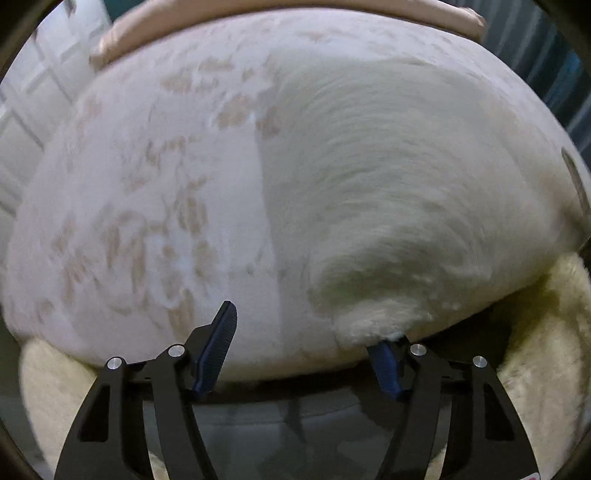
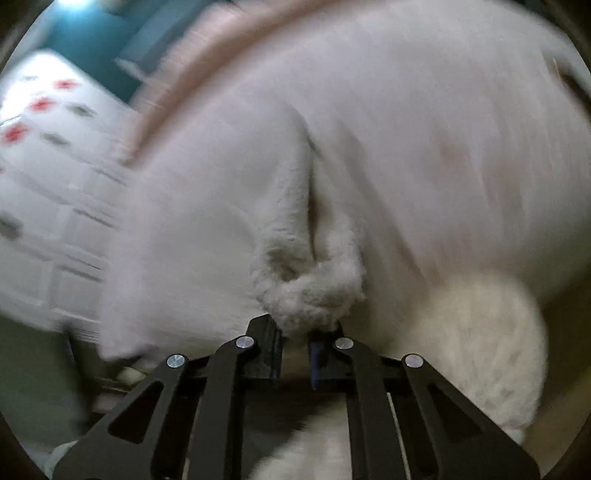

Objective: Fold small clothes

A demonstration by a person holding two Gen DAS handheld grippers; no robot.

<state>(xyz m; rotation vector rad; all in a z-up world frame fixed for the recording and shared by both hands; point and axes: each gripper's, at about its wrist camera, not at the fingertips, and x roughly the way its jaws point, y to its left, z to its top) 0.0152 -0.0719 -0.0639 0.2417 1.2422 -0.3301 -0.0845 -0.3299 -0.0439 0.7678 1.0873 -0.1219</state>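
Note:
A cream fleece garment lies spread on a pale patterned surface. My left gripper is open, low at the near edge. Its left blue pad stands free. The garment's fluffy corner drapes over its right pad. In the right wrist view my right gripper is shut on a bunched fluffy edge of the same garment, which is lifted and blurred with motion.
A cream fluffy layer hangs below the surface's near edge. A pink cushion edge runs along the far side. A white panelled wall with red marks stands to the left in the right wrist view.

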